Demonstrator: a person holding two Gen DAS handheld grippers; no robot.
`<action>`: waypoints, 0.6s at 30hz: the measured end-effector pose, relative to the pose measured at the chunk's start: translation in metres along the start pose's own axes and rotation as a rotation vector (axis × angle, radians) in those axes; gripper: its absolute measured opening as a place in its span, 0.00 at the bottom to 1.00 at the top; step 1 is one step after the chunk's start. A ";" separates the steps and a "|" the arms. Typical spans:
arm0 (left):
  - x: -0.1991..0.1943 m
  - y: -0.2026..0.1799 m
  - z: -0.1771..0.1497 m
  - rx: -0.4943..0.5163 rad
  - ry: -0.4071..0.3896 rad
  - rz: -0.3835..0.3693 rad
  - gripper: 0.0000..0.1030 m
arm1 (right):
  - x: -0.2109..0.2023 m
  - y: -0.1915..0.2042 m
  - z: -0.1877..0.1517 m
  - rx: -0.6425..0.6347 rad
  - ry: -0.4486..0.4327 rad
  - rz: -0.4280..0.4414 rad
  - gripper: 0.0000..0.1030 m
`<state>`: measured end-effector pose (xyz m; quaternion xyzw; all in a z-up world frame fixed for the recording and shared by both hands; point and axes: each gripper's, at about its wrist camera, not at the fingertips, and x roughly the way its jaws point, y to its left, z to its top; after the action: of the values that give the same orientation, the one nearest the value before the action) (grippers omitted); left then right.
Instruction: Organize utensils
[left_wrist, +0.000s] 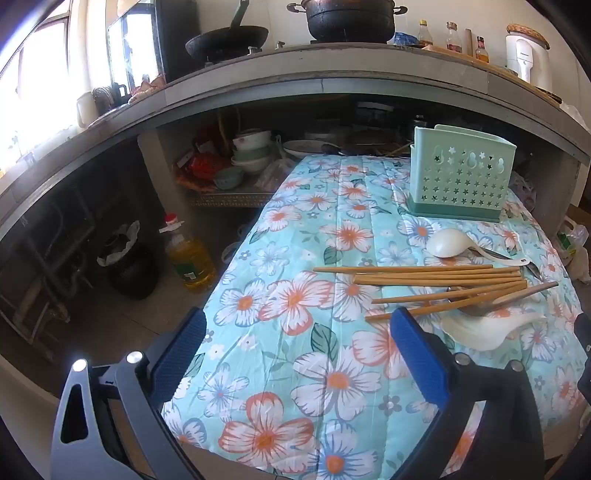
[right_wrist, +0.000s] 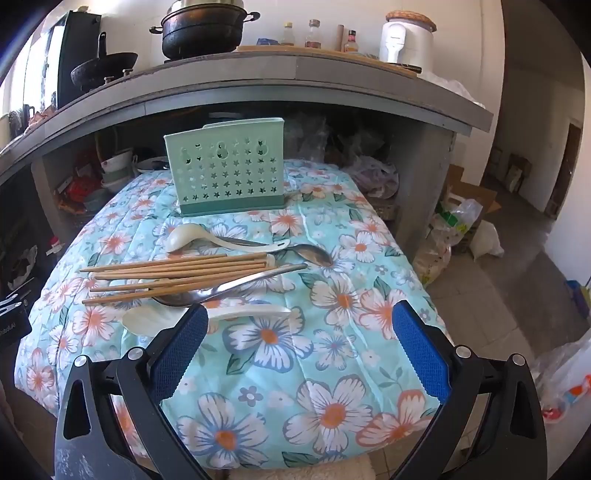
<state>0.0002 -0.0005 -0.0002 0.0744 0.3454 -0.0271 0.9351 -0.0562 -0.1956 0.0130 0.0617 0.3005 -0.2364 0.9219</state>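
Blue pads of the left tool sit wide apart with nothing between them, low over the flowered cloth on the surface. The right tool is spread wide too, and it holds nothing.

No utensil has gone into the green holder yet, as far as the views show, so the job looks to be at its very start. The holder stands upright at the far end of the cloth. The utensils lie in a loose pile between it and the tools.

A good next move would be for one tool to reach down, pinch one piece and lift it clear of the pile. The white spoon nearest the right tool looks easiest.

Wooden chopsticks number about seven, though they overlap. There are two white spoons and two metal spoons.
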 end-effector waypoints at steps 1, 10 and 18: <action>-0.001 0.001 0.000 -0.009 -0.008 -0.007 0.95 | 0.000 0.000 0.000 0.000 0.000 0.001 0.93; 0.003 0.001 0.001 -0.013 0.006 -0.012 0.95 | 0.000 0.001 0.000 0.000 0.005 0.002 0.93; -0.002 -0.005 -0.001 -0.023 0.001 -0.019 0.95 | -0.001 0.000 0.000 0.001 0.003 0.002 0.93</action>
<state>-0.0028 -0.0053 -0.0005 0.0602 0.3469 -0.0321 0.9354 -0.0566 -0.1949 0.0131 0.0629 0.3016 -0.2357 0.9217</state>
